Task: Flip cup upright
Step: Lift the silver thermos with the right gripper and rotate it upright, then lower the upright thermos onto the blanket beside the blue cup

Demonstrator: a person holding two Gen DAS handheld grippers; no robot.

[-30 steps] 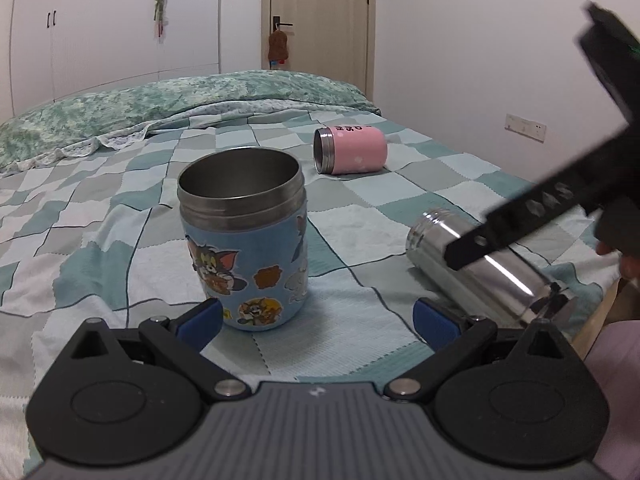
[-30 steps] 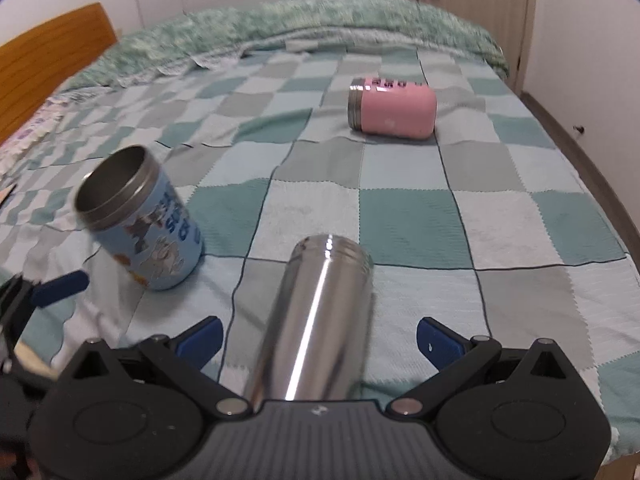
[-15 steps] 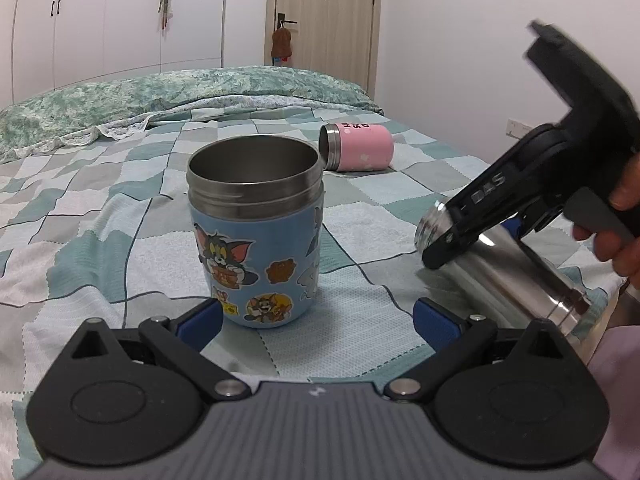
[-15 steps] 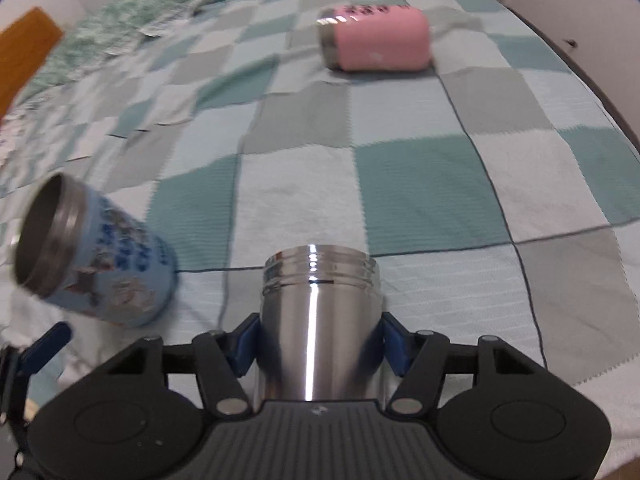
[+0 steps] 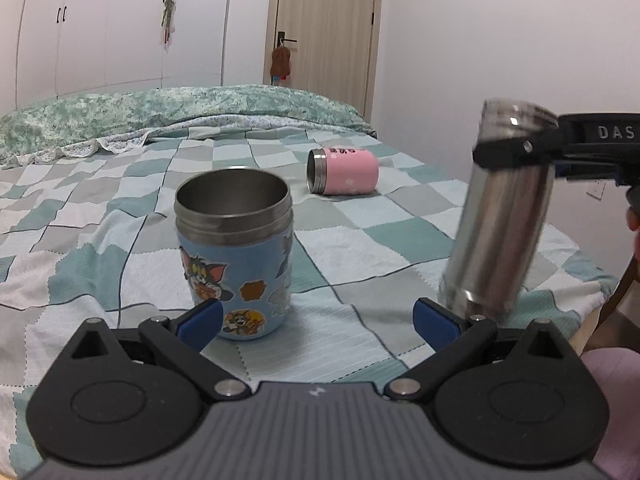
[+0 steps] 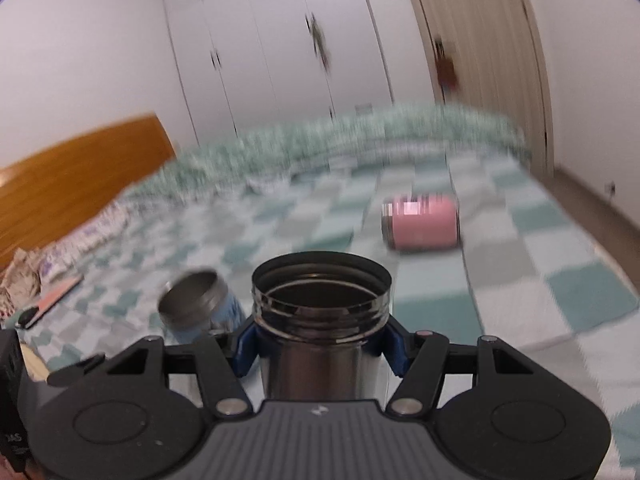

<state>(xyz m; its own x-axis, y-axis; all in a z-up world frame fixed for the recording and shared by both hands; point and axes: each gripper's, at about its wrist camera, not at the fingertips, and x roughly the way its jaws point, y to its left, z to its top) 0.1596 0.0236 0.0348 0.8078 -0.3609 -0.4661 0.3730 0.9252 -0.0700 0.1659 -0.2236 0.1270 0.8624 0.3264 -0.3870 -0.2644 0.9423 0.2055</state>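
Note:
My right gripper (image 6: 320, 346) is shut on the tall steel cup (image 6: 320, 320), gripping it just below its threaded rim. In the left wrist view the steel cup (image 5: 504, 216) stands nearly upright, slightly tilted, mouth up, its base at the bed near the right edge. The blue cartoon cup (image 5: 234, 252) stands upright in front of my left gripper (image 5: 318, 318), which is open and empty. The pink cup (image 5: 344, 172) lies on its side farther back; it also shows in the right wrist view (image 6: 422, 222).
The checkered bedspread (image 5: 360, 240) covers the bed, with a green quilt (image 5: 160, 112) folded at the back. A wooden headboard (image 6: 80, 176) and loose items (image 6: 44, 304) lie at the left. The bed's right edge is close to the steel cup.
My right gripper closed on the lying steel cup, lifted its mouth end and swung it up to nearly upright. The left gripper stayed open near the blue cup.

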